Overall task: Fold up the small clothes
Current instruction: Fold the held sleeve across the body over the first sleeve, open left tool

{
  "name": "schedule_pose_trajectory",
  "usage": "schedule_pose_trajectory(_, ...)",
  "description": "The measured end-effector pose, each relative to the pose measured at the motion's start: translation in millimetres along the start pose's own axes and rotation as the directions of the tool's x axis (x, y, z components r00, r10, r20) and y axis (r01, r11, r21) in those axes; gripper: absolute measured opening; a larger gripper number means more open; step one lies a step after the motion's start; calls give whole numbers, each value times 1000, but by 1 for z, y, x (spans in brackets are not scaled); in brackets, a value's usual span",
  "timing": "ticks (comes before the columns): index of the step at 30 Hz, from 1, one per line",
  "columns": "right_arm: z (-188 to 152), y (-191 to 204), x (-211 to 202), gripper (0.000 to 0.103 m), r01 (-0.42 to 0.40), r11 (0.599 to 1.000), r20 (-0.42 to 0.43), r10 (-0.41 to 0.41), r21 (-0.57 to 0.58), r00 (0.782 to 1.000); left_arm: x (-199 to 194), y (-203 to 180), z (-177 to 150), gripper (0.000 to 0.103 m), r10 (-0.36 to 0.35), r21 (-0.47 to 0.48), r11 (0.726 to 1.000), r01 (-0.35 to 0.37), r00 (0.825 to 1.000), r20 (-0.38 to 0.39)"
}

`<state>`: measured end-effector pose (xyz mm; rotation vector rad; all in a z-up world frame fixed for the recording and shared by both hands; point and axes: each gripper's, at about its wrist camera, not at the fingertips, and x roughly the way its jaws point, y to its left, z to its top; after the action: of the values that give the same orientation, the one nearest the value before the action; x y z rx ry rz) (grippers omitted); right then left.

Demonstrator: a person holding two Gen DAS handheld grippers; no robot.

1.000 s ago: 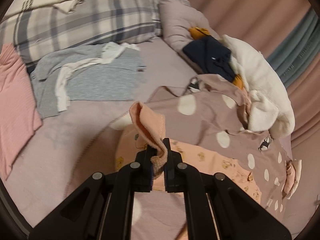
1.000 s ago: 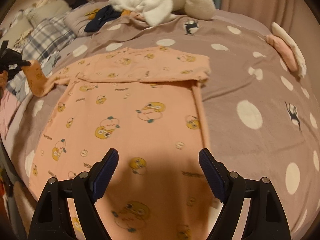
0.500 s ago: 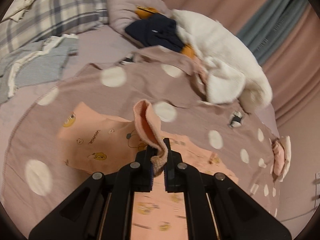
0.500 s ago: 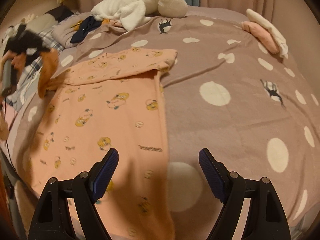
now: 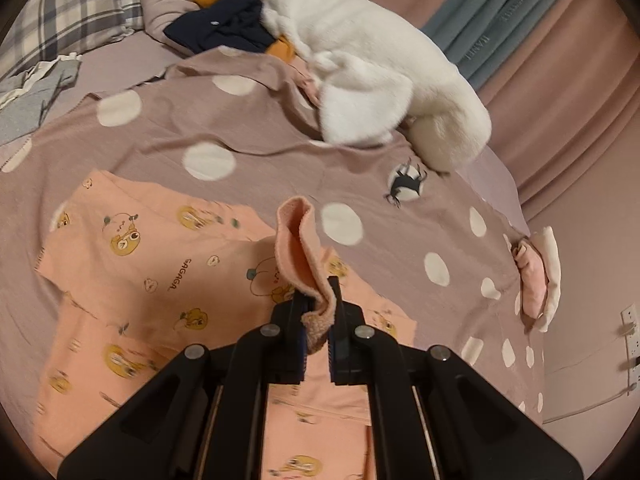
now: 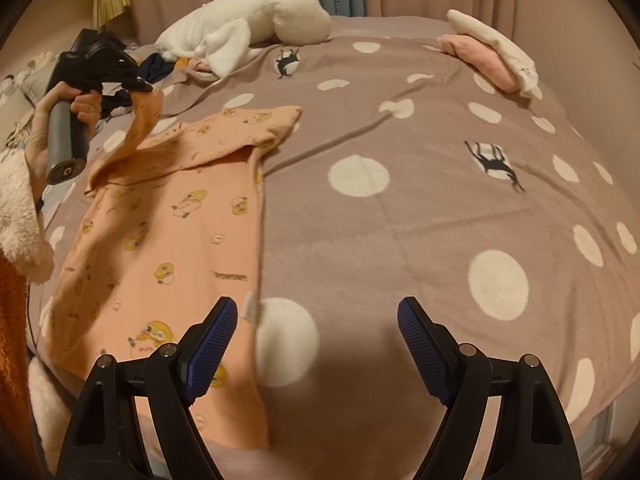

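"GAGAGA" is read on the peach cartoon-print top (image 5: 160,264), laid flat toward the left edge of the dotted mauve blanket (image 6: 400,208) with its cuff (image 5: 298,248) pinched and lifted in the left gripper (image 5: 317,320), the right gripper (image 6: 316,344) held spread wide and empty above the blanket, pink curtains (image 5: 568,92) seen behind.

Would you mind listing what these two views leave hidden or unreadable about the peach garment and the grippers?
- Left wrist view: the peach garment near the bottom edge is hidden behind the left gripper, shut on its sleeve cuff.
- Right wrist view: the garment's hem is cut off behind the open right gripper.
- Right wrist view: the small print is blurred, unreadable.
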<state>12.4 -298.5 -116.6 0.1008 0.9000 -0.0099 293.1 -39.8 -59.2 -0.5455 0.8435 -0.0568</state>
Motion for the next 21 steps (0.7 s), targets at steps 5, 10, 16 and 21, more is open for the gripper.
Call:
schedule_pose_trajectory(5, -3, -16, -4, 82, -2, 1000, 6, 2, 31, 1000, 17, -34, -17, 6, -30, 22, 999, 31, 999, -29)
schedule_pose_trajectory(10, -8, -27, -4, 82, 15, 1000, -1, -15, 27, 1000, 37, -51, -36, 7, -50, 20, 998, 52, 995, -85)
schedule_pose_trajectory(16, -13, -37, 2, 82, -3, 998, -9, 3, 70, 1000, 61, -61, -56, 7, -27, 49, 998, 33, 990, -136)
schedule_pose_trajectory(21, -15, -39, 10, 82, 17, 998, -33, -15, 58, 999, 76, -66, -71, 7, -37, 79, 995, 55, 977, -210)
